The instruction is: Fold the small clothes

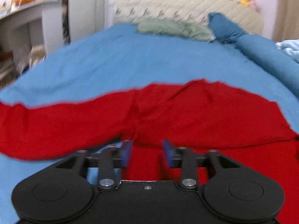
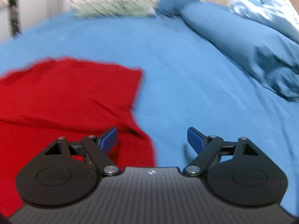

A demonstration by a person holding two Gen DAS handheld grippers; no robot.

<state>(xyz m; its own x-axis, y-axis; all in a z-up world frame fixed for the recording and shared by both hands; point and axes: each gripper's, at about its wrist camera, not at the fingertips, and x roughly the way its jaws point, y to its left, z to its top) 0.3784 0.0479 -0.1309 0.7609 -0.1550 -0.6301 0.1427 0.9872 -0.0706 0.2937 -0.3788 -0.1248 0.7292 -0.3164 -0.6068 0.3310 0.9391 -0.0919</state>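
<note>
A red garment (image 1: 168, 112) lies spread on the blue bed sheet (image 1: 115, 56), with a sleeve stretching to the left. My left gripper (image 1: 146, 149) is open and empty, just above the garment's near part. In the right wrist view the garment (image 2: 65, 97) fills the left side, its right edge running down to my gripper. My right gripper (image 2: 152, 138) is wide open and empty, astride the garment's right edge: the left fingertip is over red cloth, the right one over the sheet (image 2: 186, 65).
A green cloth (image 1: 173, 28) and a dark blue pillow (image 1: 226, 28) lie at the bed's head by a quilted headboard (image 1: 186, 1). A blue bolster (image 2: 243, 43) and pale blue bedding (image 2: 271, 5) lie on the right. A white shelf (image 1: 28, 22) stands left of the bed.
</note>
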